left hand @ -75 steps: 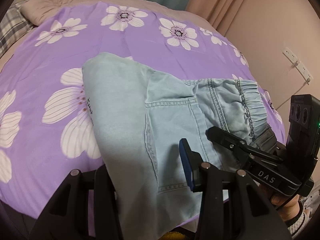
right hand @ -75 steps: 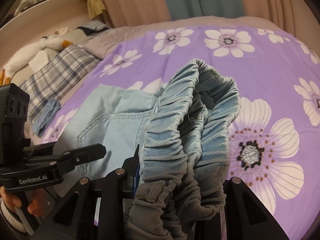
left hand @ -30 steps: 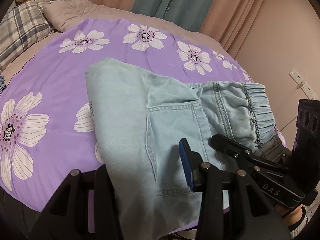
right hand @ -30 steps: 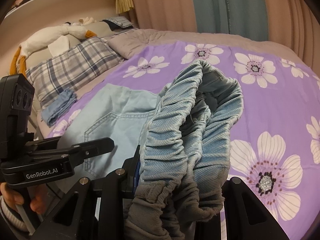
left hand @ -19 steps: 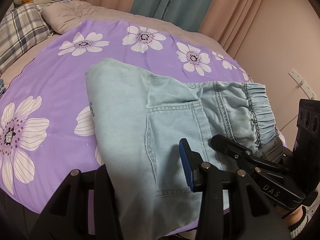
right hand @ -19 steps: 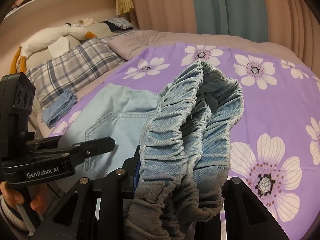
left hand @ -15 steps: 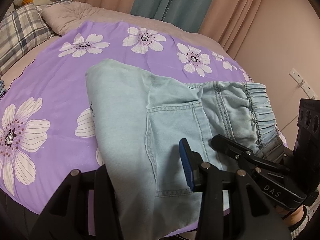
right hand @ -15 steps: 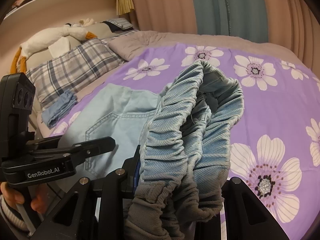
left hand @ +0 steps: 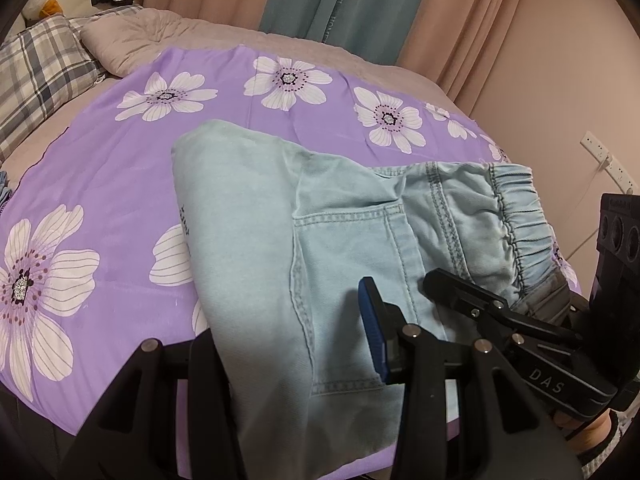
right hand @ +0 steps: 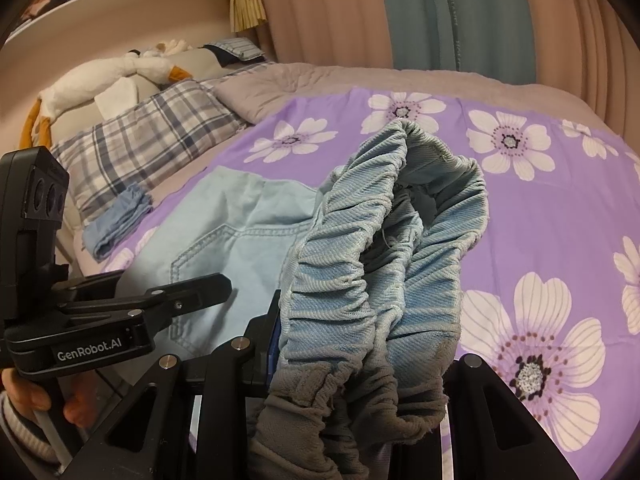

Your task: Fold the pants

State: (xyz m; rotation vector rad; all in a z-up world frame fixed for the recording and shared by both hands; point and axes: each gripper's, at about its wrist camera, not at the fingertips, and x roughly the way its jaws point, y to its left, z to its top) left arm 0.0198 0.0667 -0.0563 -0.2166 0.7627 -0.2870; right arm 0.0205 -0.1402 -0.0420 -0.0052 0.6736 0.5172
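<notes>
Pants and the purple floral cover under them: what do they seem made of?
Pants: light blue denim-like cotton, matte, with a visible twill weave, contrast-stitched pocket and gathered elastic waistband. Purple floral cover: thin, smooth woven fabric with a slight sheen, possibly polyester or cotton; the fibre is unclear.

A home bedroom: a bed point(left hand: 120, 200) with floral sheet, plaid pillow point(right hand: 152, 136) and curtains point(left hand: 352, 0).
</notes>
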